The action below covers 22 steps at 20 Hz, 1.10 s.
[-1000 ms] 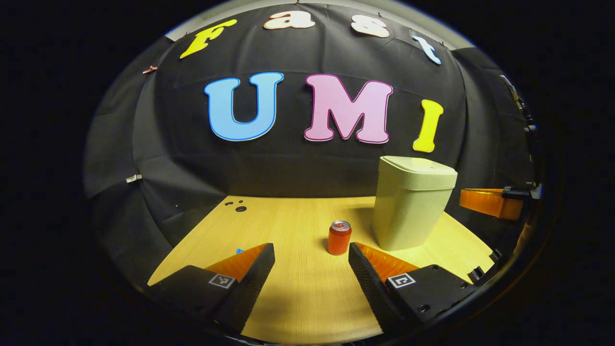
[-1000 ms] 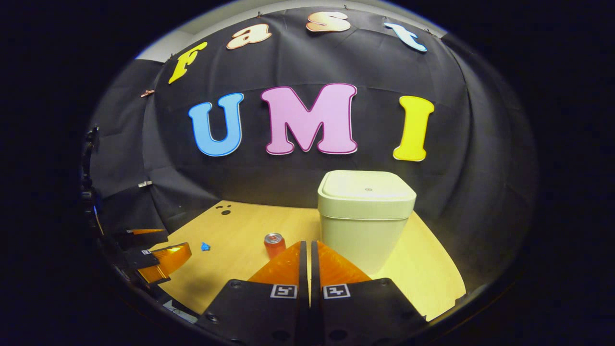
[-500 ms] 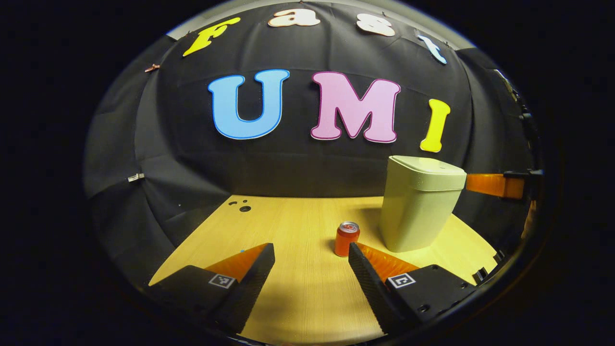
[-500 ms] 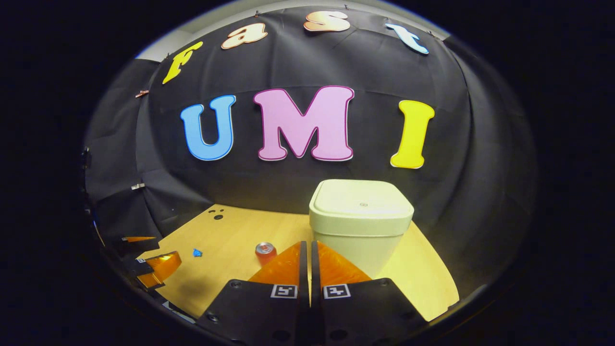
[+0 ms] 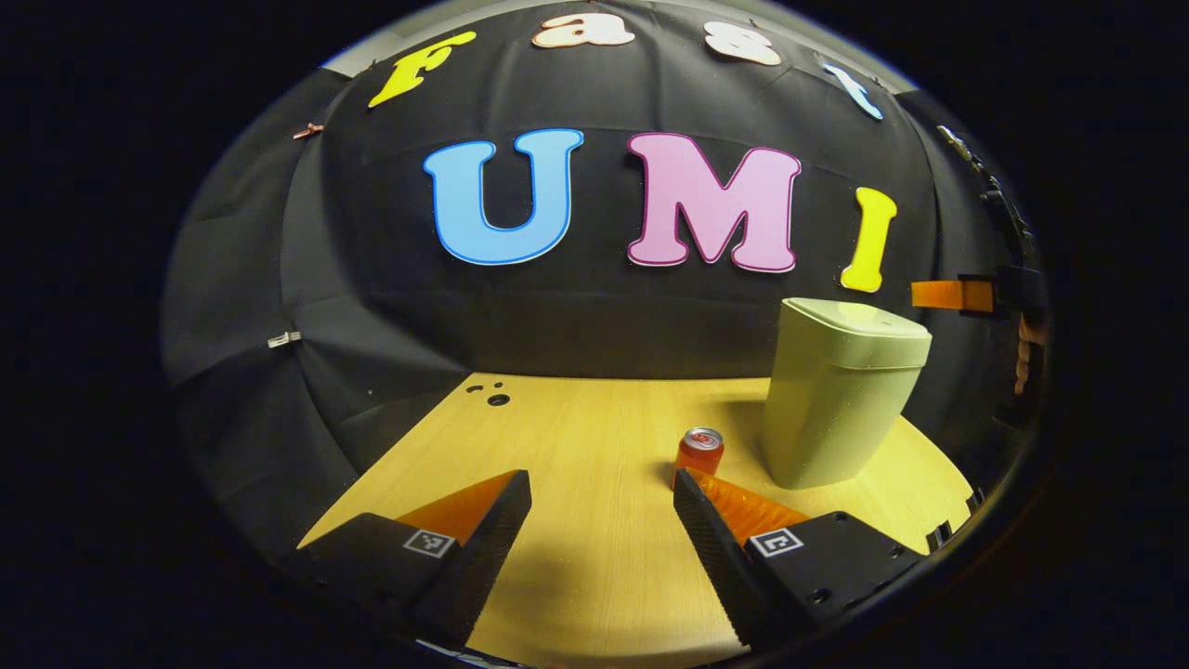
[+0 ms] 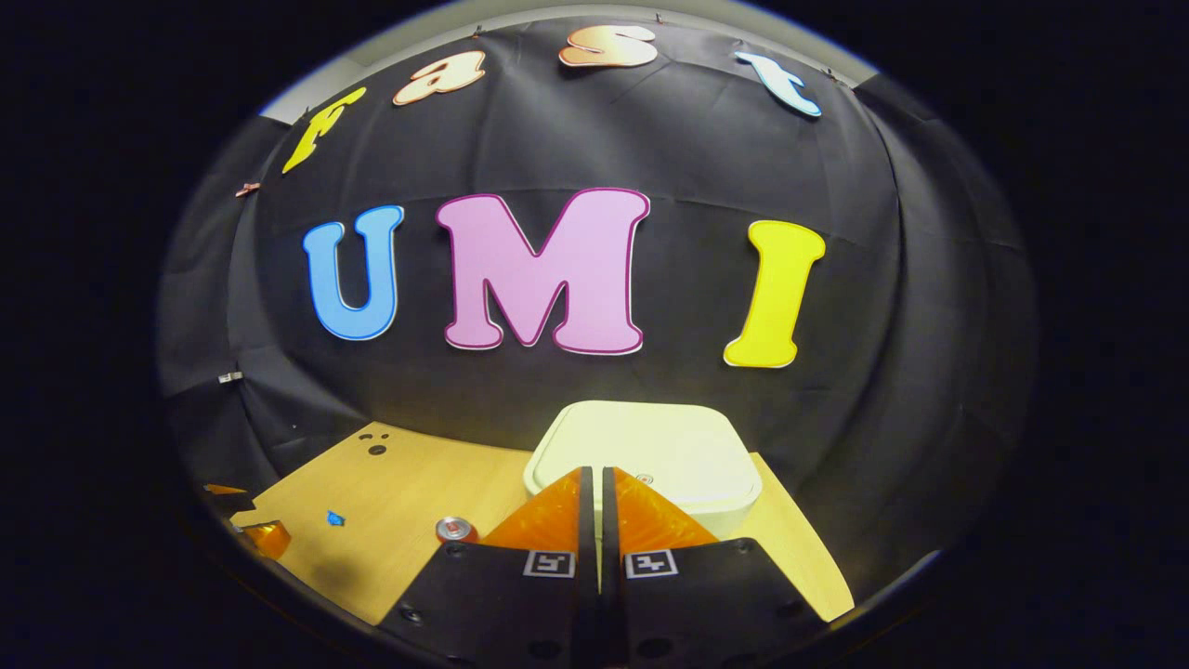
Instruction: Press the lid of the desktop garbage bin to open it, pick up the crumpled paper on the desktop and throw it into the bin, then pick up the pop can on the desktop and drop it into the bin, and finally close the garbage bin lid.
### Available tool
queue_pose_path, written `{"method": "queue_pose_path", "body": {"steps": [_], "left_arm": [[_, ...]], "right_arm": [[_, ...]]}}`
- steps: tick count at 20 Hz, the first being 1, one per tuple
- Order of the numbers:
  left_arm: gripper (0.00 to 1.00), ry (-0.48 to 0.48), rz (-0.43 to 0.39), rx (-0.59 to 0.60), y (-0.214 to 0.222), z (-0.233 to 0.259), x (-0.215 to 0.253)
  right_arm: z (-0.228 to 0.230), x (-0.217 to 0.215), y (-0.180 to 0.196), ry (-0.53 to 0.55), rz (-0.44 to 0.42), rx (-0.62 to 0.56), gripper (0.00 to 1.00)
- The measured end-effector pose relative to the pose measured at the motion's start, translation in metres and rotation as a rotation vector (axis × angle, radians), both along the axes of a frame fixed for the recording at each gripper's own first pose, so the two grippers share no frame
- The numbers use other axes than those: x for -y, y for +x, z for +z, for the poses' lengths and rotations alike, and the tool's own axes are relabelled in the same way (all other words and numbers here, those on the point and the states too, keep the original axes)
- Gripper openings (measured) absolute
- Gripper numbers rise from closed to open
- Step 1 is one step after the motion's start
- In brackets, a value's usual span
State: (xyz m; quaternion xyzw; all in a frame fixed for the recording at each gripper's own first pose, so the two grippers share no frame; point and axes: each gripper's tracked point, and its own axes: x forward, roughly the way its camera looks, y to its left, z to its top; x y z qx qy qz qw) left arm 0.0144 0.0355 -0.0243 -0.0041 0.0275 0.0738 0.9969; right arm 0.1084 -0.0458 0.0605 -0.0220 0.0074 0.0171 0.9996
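Left gripper view has the left gripper [image 5: 602, 488] nearest, its fingers spread wide and empty above the wooden desktop [image 5: 594, 557]. Just past its 2 o'clock finger stands the pop can [image 5: 699, 452], upright, with the garbage bin [image 5: 841, 404] beyond it at 3 o'clock, lid down. Right gripper view shows the right gripper [image 6: 594, 483] clenched on nothing above the bin lid [image 6: 650, 446]; a small blue crumpled paper [image 6: 334, 518] lies at 9 o'clock
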Motion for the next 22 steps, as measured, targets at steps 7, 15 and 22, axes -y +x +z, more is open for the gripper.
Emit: {"method": "queue_pose_path", "body": {"steps": [7, 15, 22], "left_arm": [[0.99, -0.015, 0.096, -0.011, -0.003, -0.003, -0.012], [0.99, -0.013, 0.146, -0.044, 0.001, -0.014, 0.000], [0.99, -0.005, 0.150, -0.096, 0.011, -0.023, 0.038]], "right_arm": [[-0.016, 0.019, 0.043, -0.045, -0.010, -0.046, 0.05], [-0.035, 0.026, 0.062, -0.053, 0.009, -0.069, 0.05], [-0.040, 0.026, 0.068, 0.005, 0.062, -0.075, 0.05]]}}
